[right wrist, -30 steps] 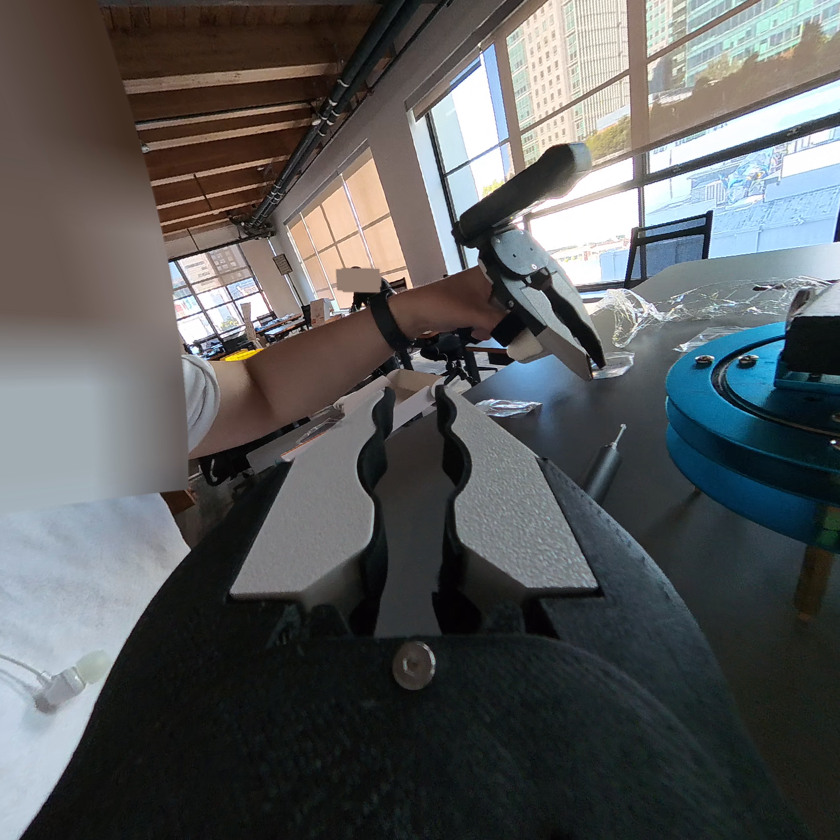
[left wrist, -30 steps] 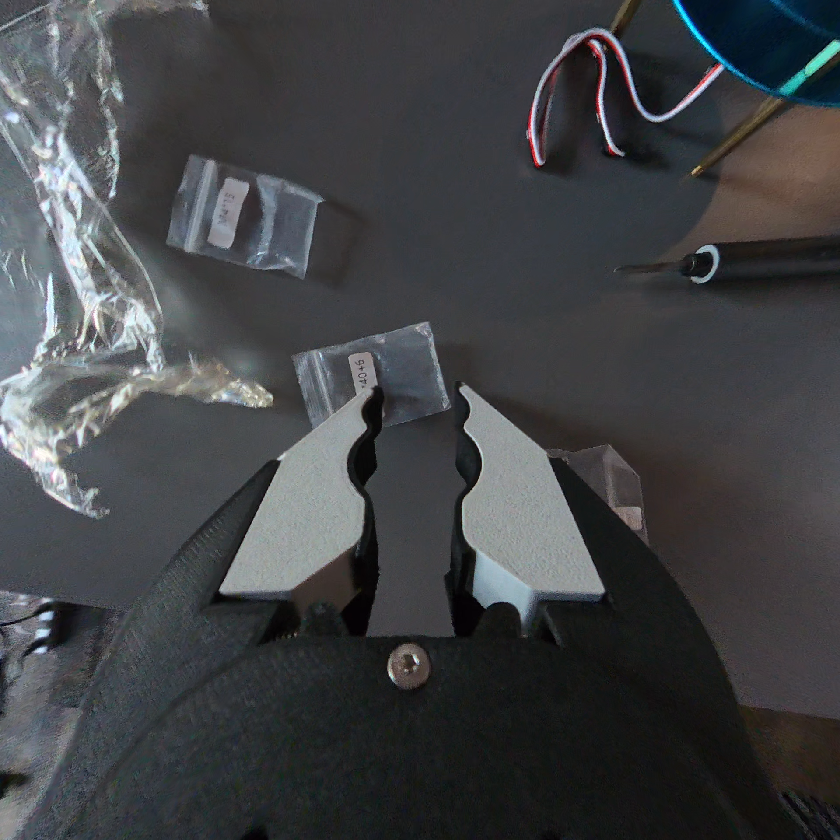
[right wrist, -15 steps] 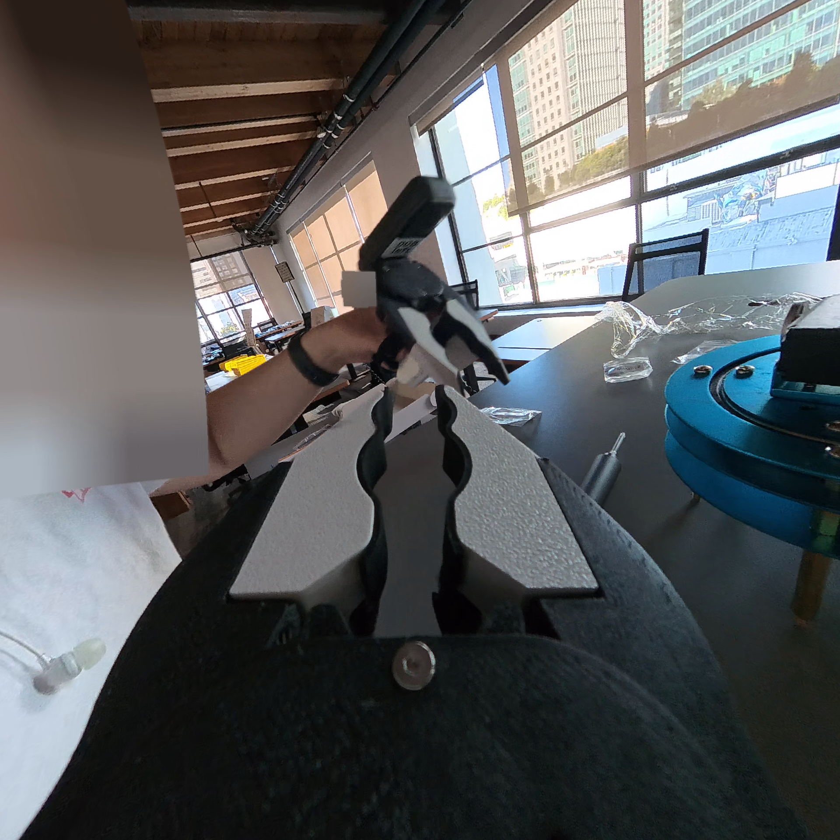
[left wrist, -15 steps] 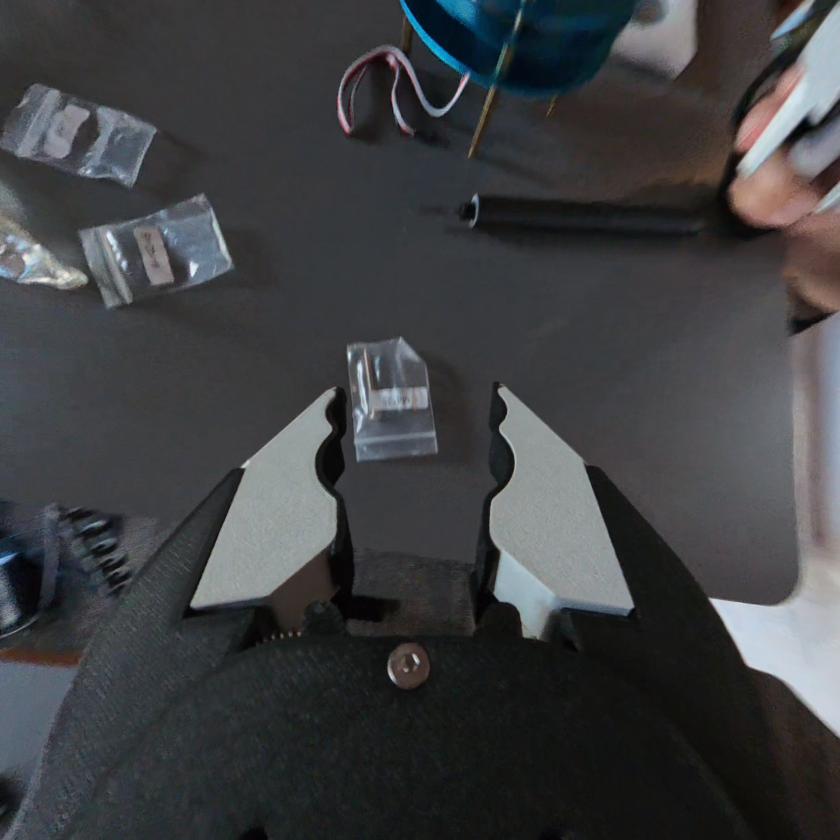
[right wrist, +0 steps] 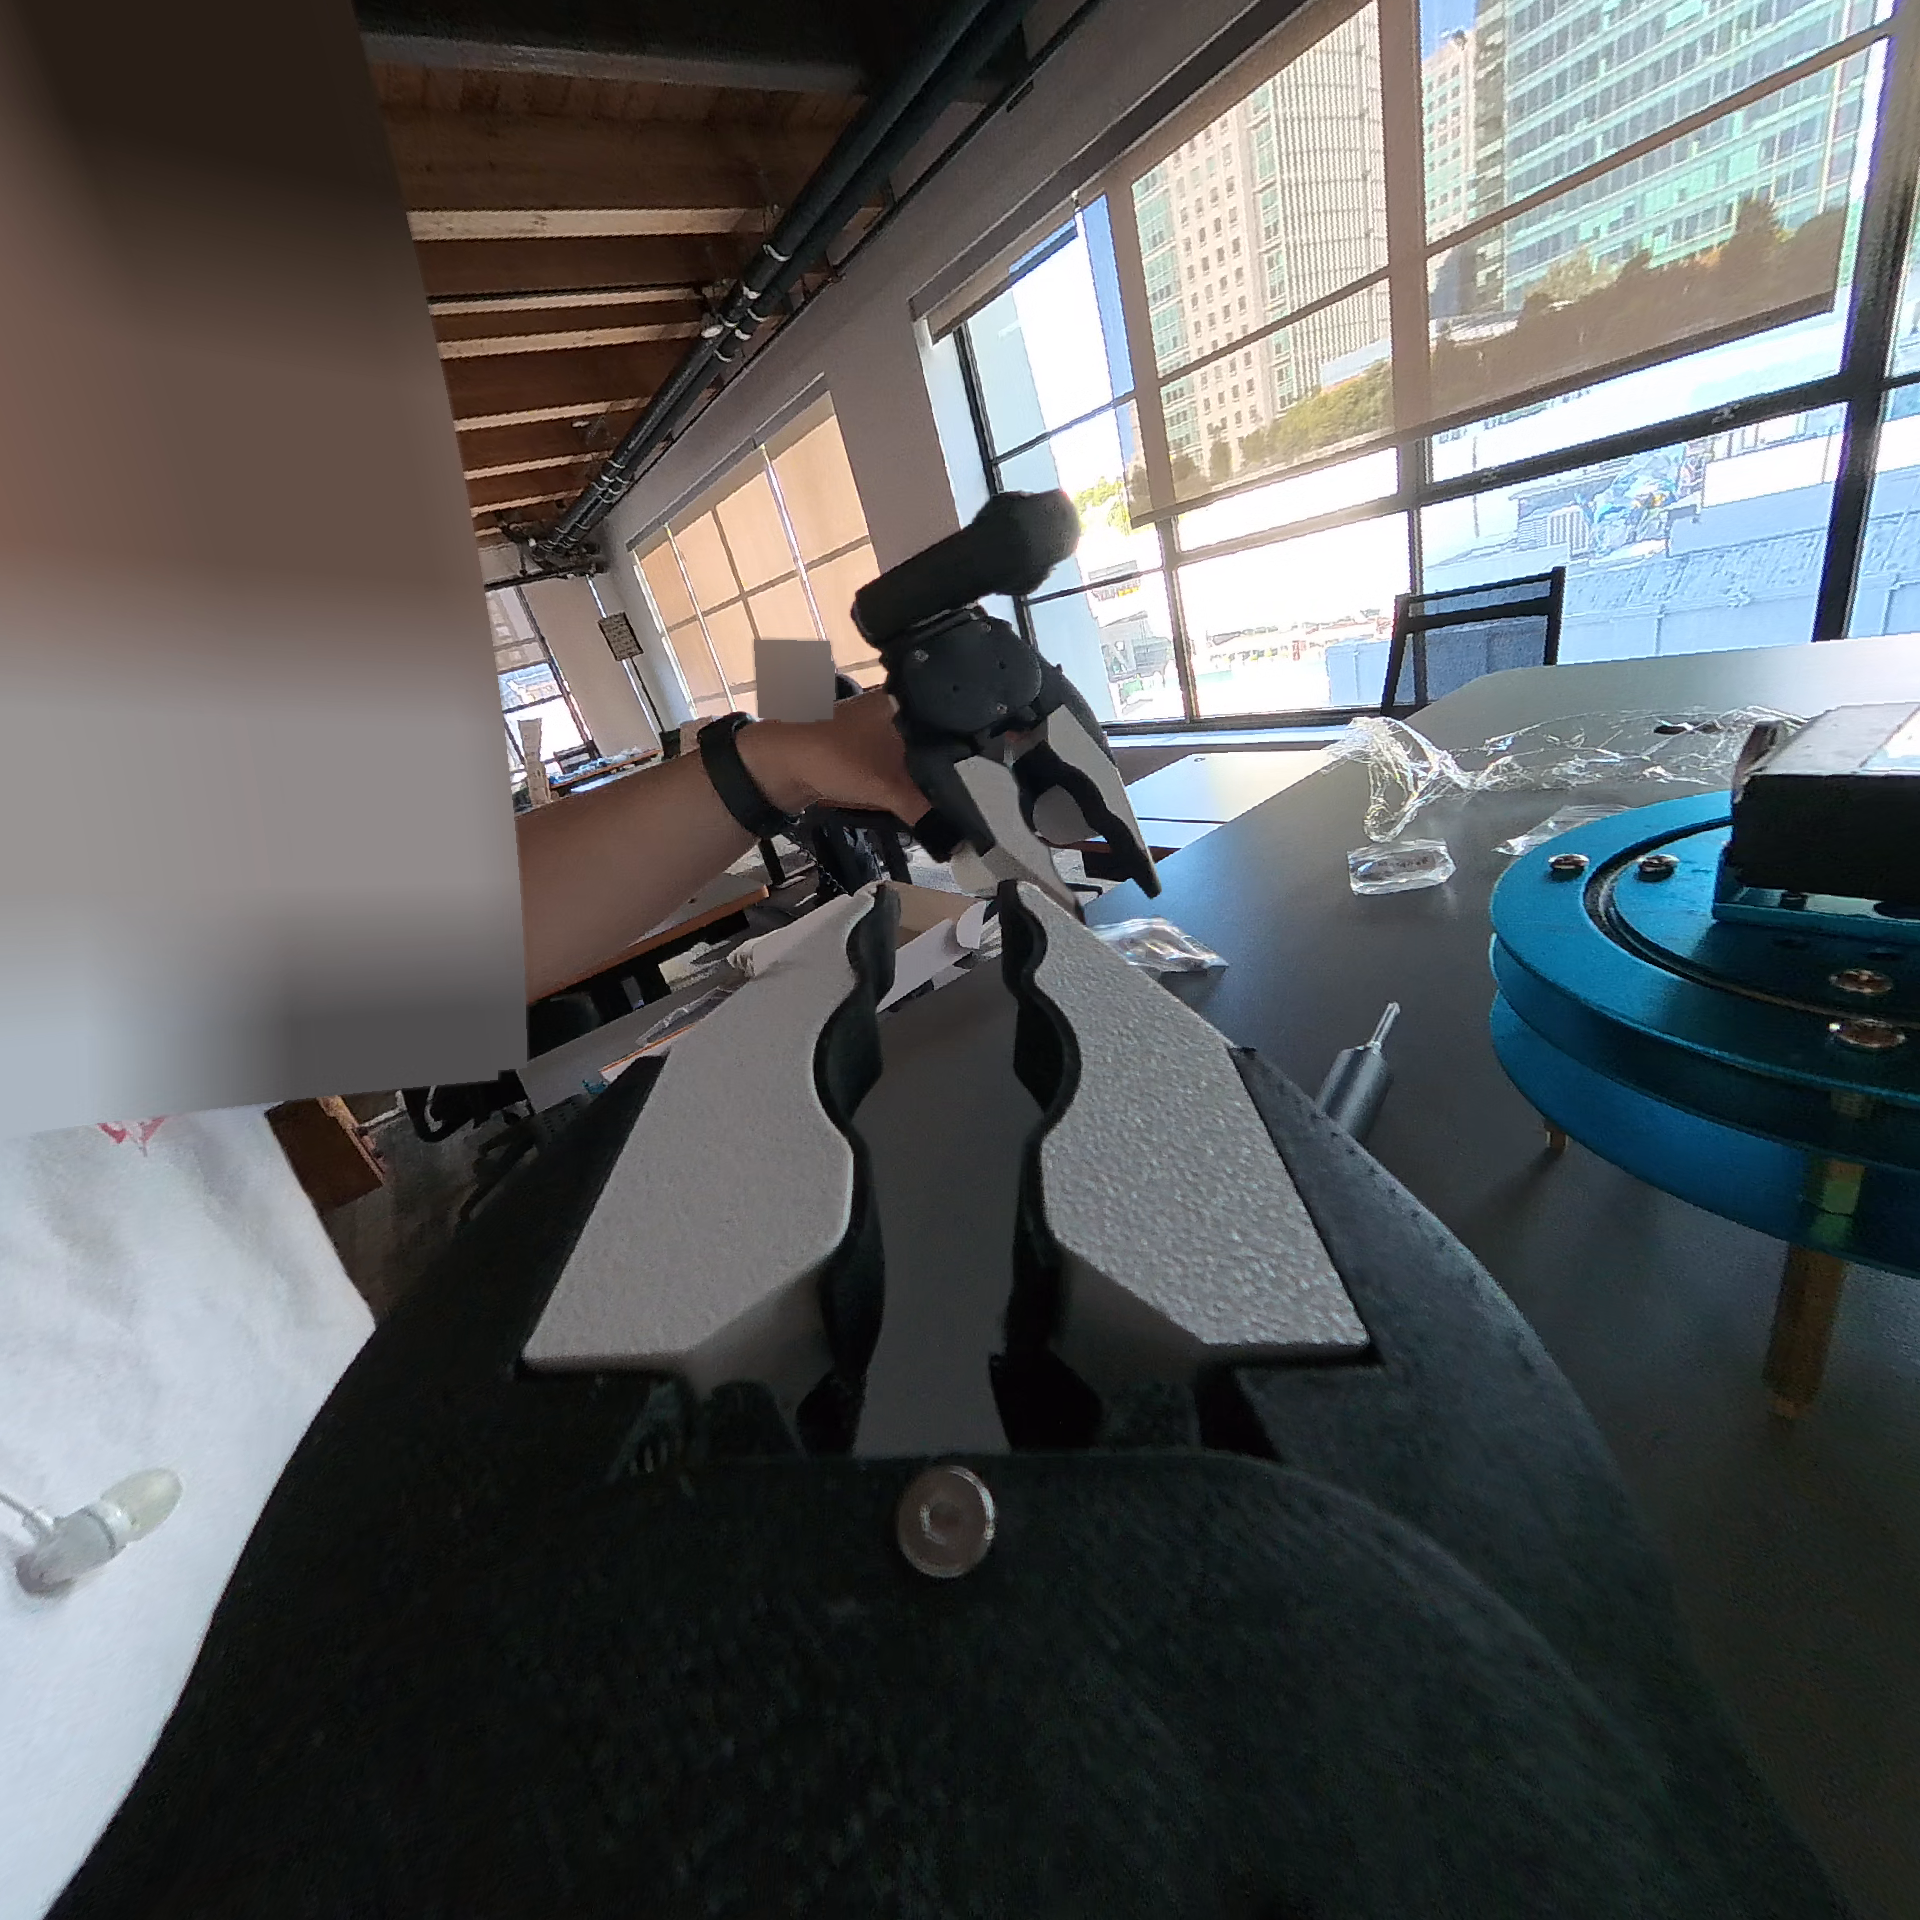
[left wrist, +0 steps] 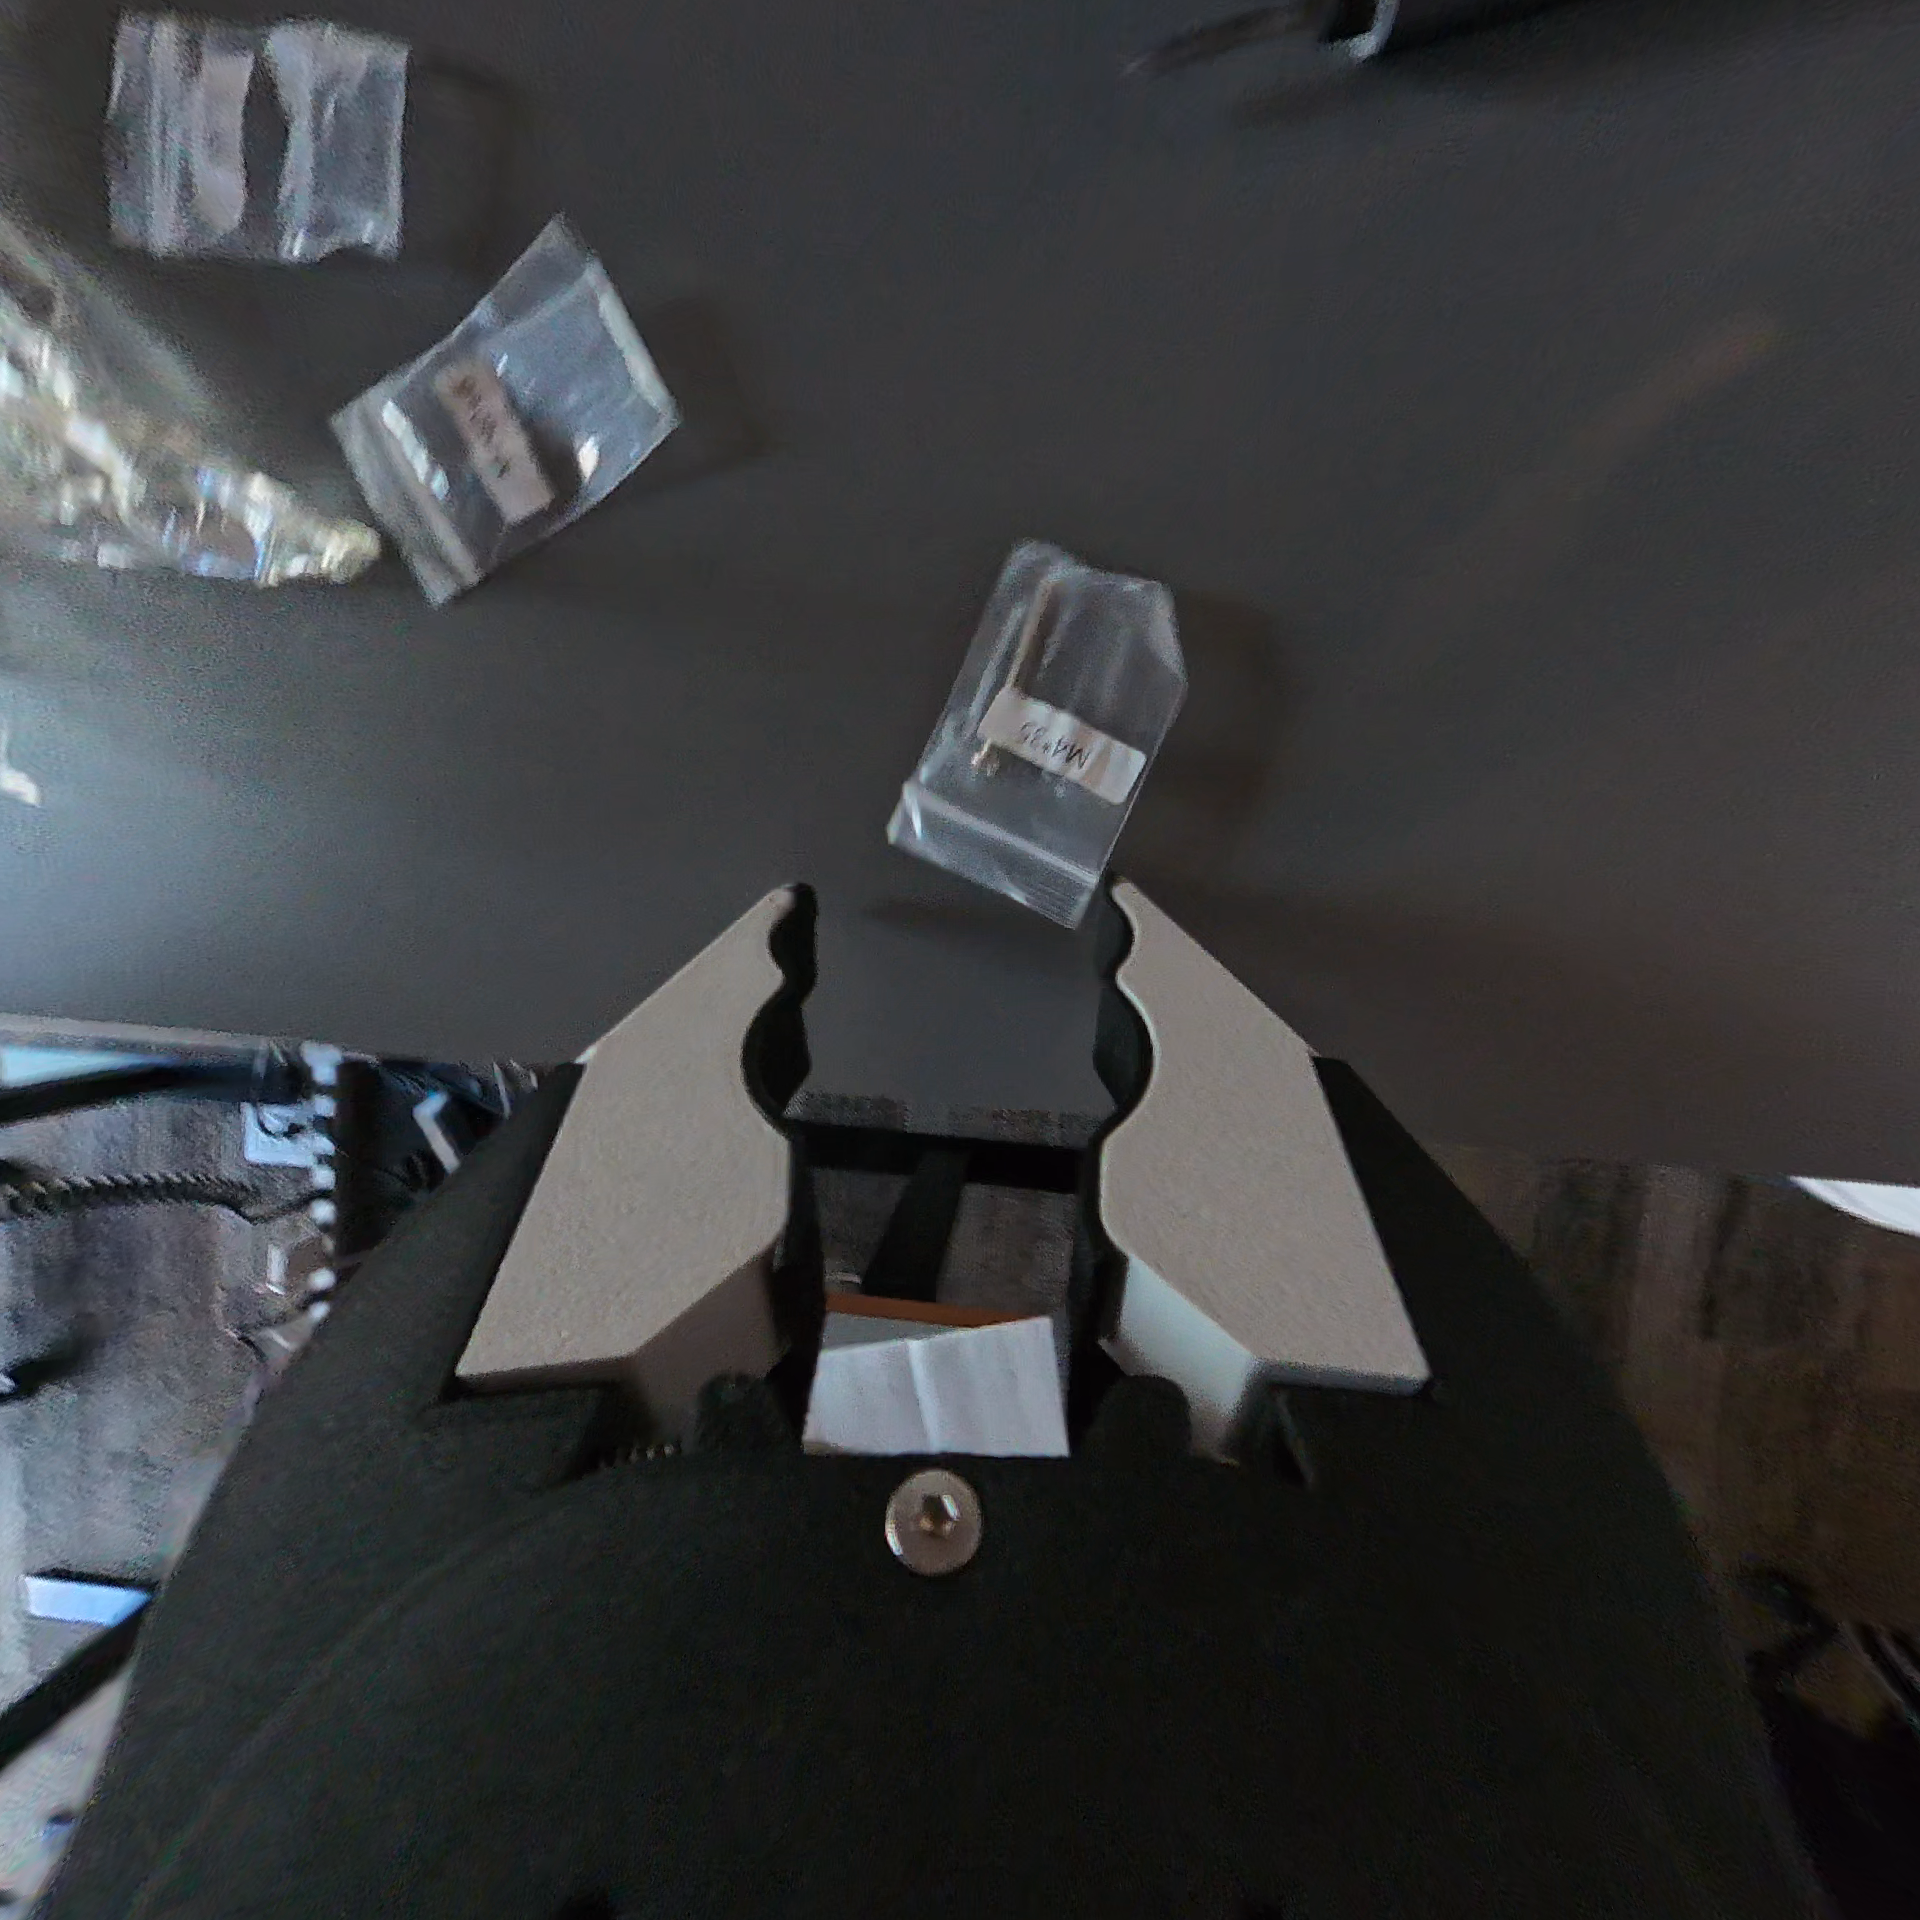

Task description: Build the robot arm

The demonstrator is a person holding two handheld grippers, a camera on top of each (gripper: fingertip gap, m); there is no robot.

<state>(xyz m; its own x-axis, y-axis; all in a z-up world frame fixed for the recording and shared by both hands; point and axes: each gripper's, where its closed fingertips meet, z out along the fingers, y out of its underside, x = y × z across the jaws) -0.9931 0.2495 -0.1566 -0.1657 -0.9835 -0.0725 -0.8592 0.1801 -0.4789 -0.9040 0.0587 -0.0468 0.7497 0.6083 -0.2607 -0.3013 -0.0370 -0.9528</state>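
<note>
My left gripper [left wrist: 956, 902] is open and empty, just above the dark table [left wrist: 1455, 520] near its front edge. A small clear zip bag with a white label [left wrist: 1039, 748] lies just beyond its right fingertip [left wrist: 1127, 914], nearly touching it. The right wrist view shows this gripper [right wrist: 1107, 891] held by a hand, tilted down over the same bag [right wrist: 1158, 948]. My right gripper [right wrist: 945, 904] is narrowly open and empty, held off the table's near edge and pointing towards the left one.
Two more small clear bags [left wrist: 504, 410] [left wrist: 255, 151] and crumpled clear film [left wrist: 114, 457] lie to the left. A blue round disc assembly on brass legs [right wrist: 1662, 1049] carries a black box [right wrist: 1829, 795]. A grey screwdriver [right wrist: 1356, 1081] lies beside it. About 25 centimeters separates my left fingertips from my right.
My left gripper has left the labelled bag farther out, opened wider and swung back to the small bag near the table's front edge. The right gripper has barely moved.
</note>
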